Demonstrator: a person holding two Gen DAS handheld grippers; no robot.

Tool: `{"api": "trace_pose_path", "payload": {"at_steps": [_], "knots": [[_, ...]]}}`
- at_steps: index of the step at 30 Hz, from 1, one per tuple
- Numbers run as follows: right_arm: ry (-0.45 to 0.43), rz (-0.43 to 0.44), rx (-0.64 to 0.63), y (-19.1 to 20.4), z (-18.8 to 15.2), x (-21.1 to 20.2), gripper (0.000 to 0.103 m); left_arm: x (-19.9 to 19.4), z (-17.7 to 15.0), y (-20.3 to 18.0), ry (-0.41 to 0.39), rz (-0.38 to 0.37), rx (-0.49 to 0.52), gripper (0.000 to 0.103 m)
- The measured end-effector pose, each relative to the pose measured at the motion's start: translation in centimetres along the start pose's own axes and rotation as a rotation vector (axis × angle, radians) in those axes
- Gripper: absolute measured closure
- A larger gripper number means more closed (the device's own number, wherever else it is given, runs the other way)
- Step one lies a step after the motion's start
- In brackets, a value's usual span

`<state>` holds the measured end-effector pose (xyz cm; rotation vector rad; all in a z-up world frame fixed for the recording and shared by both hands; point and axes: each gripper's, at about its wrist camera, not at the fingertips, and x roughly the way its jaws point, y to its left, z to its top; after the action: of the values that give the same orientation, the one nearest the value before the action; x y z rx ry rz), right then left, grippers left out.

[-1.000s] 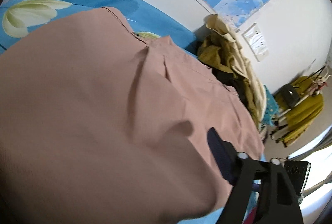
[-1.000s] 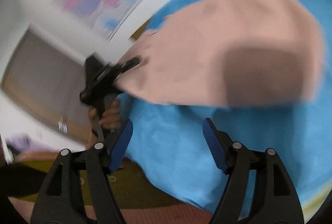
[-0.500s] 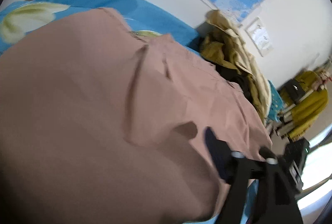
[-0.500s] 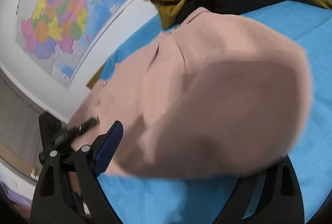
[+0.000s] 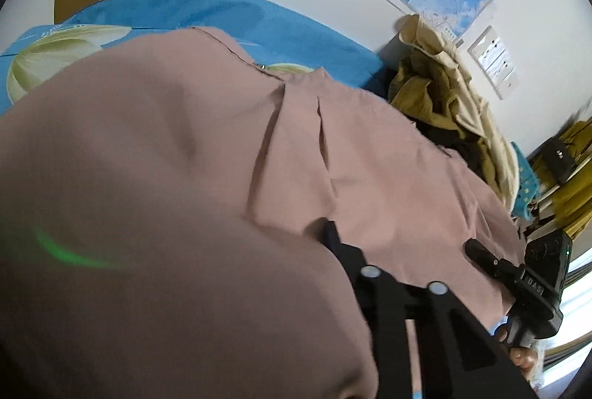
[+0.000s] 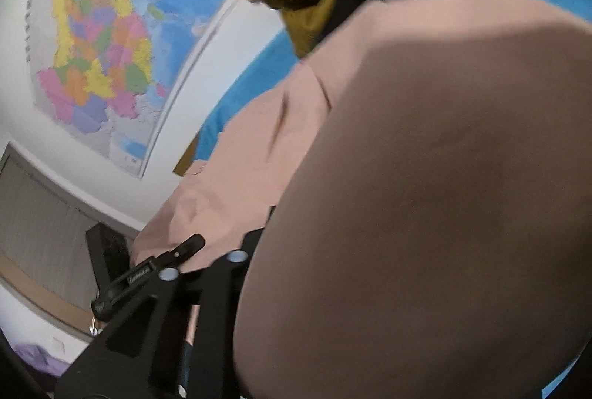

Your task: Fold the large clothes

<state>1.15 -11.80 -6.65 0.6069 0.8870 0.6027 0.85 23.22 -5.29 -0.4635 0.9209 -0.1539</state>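
Observation:
A large dusty-pink garment [image 5: 370, 155] lies spread over a blue flowered bedsheet [image 5: 207, 10]. In the left wrist view a fold of it bulges close to the lens and hides my left finger; my left gripper [image 5: 325, 232] is shut on the pink cloth, only the right finger [image 5: 340, 247] showing. In the right wrist view the garment [image 6: 425, 177] fills the right side; my right gripper [image 6: 266, 225] is shut on its edge, with one finger hidden under the cloth. The right gripper also shows at the garment's far edge in the left wrist view [image 5: 481, 253].
A heap of mustard, cream and black clothes [image 5: 444, 103] lies at the far end of the bed against the wall. Maps [image 6: 96, 40] hang on the wall. A rack with yellow clothes [image 5: 569, 177] stands at the far right.
My right gripper has moved in from the open blue sheet onto the pink garment and shut on its edge. The cloth has been lifted towards both cameras. The left gripper has kept its hold.

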Motion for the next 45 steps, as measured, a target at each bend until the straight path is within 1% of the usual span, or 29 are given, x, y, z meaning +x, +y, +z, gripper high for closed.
{"api": "trace_pose_path", "payload": {"at_steps": [1,3,7,11,14,17,20,21,22,24,25,26,27,28,29,30,31,32,33,34,35,36,37,38,39,40,42,44,45], "knots": [[-0.005,0.018,-0.032,1.0,0.3,-0.4,0.088,-0.4,0.3,-0.1,-0.006,-0.007,0.008,0.082],[-0.015,0.016,-0.102,3.3,1.2,-1.2,0.089,-1.7,1.0,-0.3,-0.029,-0.031,0.018,0.086],[-0.031,0.051,-0.187,7.0,3.1,-2.0,0.089,-4.3,3.2,-0.8,-0.062,-0.065,0.052,0.088],[-0.026,0.091,-0.276,11.4,5.8,-1.1,0.089,-6.8,6.2,-0.5,-0.109,-0.057,0.068,0.089],[-0.025,0.116,-0.355,15.2,7.8,0.6,0.089,-9.2,8.8,0.4,-0.161,-0.026,0.075,0.09],[-0.028,0.161,-0.421,19.3,10.1,3.6,0.089,-12.3,12.4,1.9,-0.254,0.049,0.078,0.09],[-0.055,0.206,-0.481,23.5,12.5,7.0,0.089,-14.4,15.9,3.3,-0.341,0.132,0.081,0.09],[-0.06,0.228,-0.505,25.1,13.2,8.6,0.089,-15.4,17.6,4.4,-0.379,0.175,0.077,0.09],[-0.072,0.24,-0.517,26.1,13.6,9.6,0.089,-16.1,18.6,5.3,-0.406,0.201,0.062,0.09],[-0.07,0.3,-0.558,28.8,13.8,13.2,0.089,-17.3,20.4,7.3,-0.459,0.251,0.054,0.09],[-0.069,0.312,-0.562,29.4,13.6,14.4,0.089,-17.6,21.1,8.7,-0.485,0.297,0.056,0.089],[-0.042,0.339,-0.57,30.1,12.8,17.2,0.089,-17.7,21.5,10.7,-0.498,0.326,0.034,0.089],[-0.013,0.352,-0.569,30.3,12.3,18.8,0.089,-17.5,21.6,12.2,-0.498,0.347,0.02,0.089],[0.031,0.357,-0.56,30.2,11.4,21.2,0.089,-16.8,21.5,14.7,-0.495,0.39,-0.006,0.089],[0.092,0.345,-0.558,29.8,10.0,24.4,0.089,-15.9,21.1,16.9,-0.488,0.415,-0.035,0.088],[0.156,0.319,-0.556,29.3,8.5,27.3,0.089,-13.9,20.4,20.2,-0.445,0.458,-0.071,0.088],[0.227,0.285,-0.552,28.3,6.8,30.3,0.089,-12.0,19.8,22.5,-0.39,0.504,-0.102,0.088],[0.32,0.253,-0.534,27.2,5.2,33.1,0.088,-9.8,18.9,25.4,-0.317,0.538,-0.162,0.088],[0.406,0.219,-0.518,26.2,3.9,35.2,0.087,-8.5,18.0,27.7,-0.26,0.55,-0.207,0.088],[0.466,0.209,-0.498,24.9,2.5,36.6,0.085,-7.4,17.2,29.2,-0.226,0.551,-0.242,0.088],[0.471,0.215,-0.487,24.2,2.1,36.7,0.082,-7.1,16.1,30.6,-0.249,0.513,-0.282,0.086],[0.462,0.239,-0.475,23.6,2.0,36.2,0.078,-7.4,15.8,30.8,-0.271,0.481,-0.294,0.086],[0.461,0.254,-0.467,23.2,2.1,35.7,0.073,-7.7,15.8,30.8,-0.267,0.461,-0.299,0.086],[0.469,0.265,-0.453,22.7,2.5,34.9,0.067,-7.8,15.8,30.7,-0.265,0.458,-0.295,0.086],[0.466,0.277,-0.446,22.2,3.0,34.0,0.057,-7.7,15.9,30.5,-0.253,0.465,-0.279,0.085],[0.452,0.287,-0.447,21.6,3.7,32.7,0.052,-7.6,16.1,30.5,-0.242,0.466,-0.272,0.085],[0.435,0.29,-0.415,20.3,4.8,31.1,0.05,-7.7,16.3,30.7,-0.24,0.446,-0.273,0.085],[0.452,0.312,-0.339,18.8,6.1,30.3,0.063,-7.6,16.8,31.1,-0.242,0.425,-0.282,0.086],[0.458,0.326,-0.323,18.3,6.5,30.3,0.078,-7.5,17.4,31.6,-0.24,0.431,-0.283,0.087]]}}
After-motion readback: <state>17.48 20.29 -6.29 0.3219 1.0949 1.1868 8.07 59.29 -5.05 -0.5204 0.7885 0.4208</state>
